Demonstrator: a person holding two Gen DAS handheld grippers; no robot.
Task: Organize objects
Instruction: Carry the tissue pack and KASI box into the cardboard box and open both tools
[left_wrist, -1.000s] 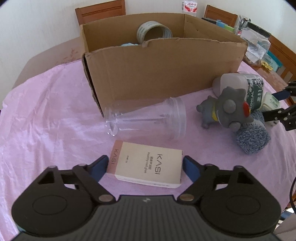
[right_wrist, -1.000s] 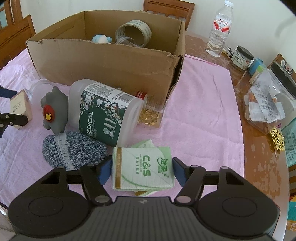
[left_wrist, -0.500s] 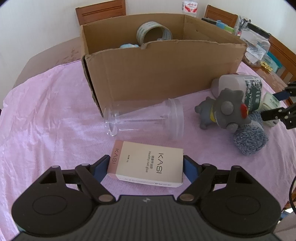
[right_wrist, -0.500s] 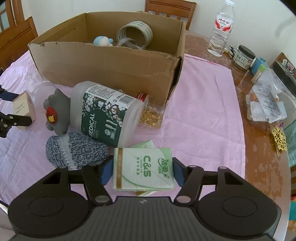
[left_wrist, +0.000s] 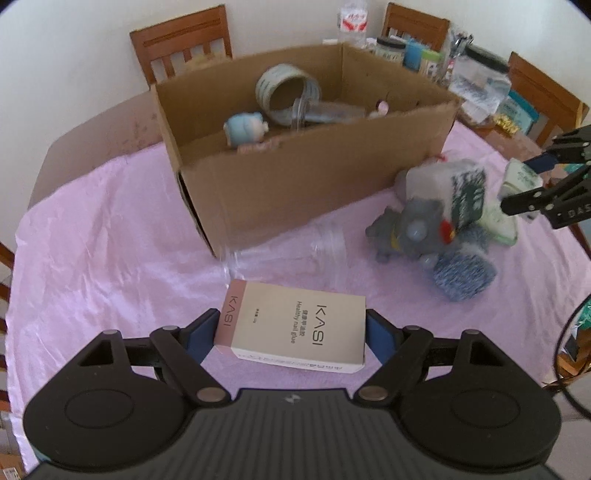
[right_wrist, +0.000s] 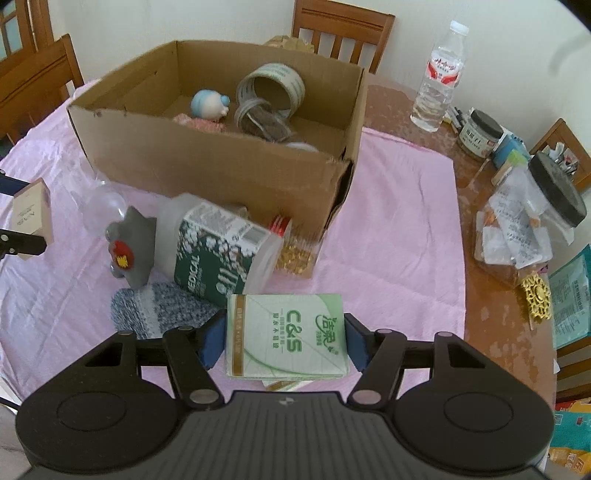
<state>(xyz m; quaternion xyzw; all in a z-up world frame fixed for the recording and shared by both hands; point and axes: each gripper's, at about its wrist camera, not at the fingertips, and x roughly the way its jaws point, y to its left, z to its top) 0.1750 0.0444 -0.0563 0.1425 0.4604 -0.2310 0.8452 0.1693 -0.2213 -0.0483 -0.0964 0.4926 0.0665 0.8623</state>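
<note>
My left gripper (left_wrist: 291, 334) is shut on a beige and pink KASI nail glue box (left_wrist: 295, 328) and holds it above the pink cloth, in front of the open cardboard box (left_wrist: 306, 184). My right gripper (right_wrist: 282, 341) is shut on a green C&S tissue pack (right_wrist: 286, 339), lifted above the cloth, near the cardboard box (right_wrist: 221, 173). The box holds a tape roll (right_wrist: 271, 86), a blue and white toy (right_wrist: 208, 105) and a clear jar. Each gripper shows at the edge of the other's view.
On the cloth lie a clear plastic cup (left_wrist: 284, 254), a grey plush toy (right_wrist: 131, 247), a MEDICAL bottle (right_wrist: 218, 247), a rolled blue sock (right_wrist: 155, 308) and a gold-beaded packet (right_wrist: 297, 256). A water bottle (right_wrist: 437, 88), jars and packets crowd the bare table at right. Chairs surround the table.
Both grippers have risen with their loads, so both views now look down into the cardboard box. The tissue pack and the nail glue box have come off the cloth.
</note>
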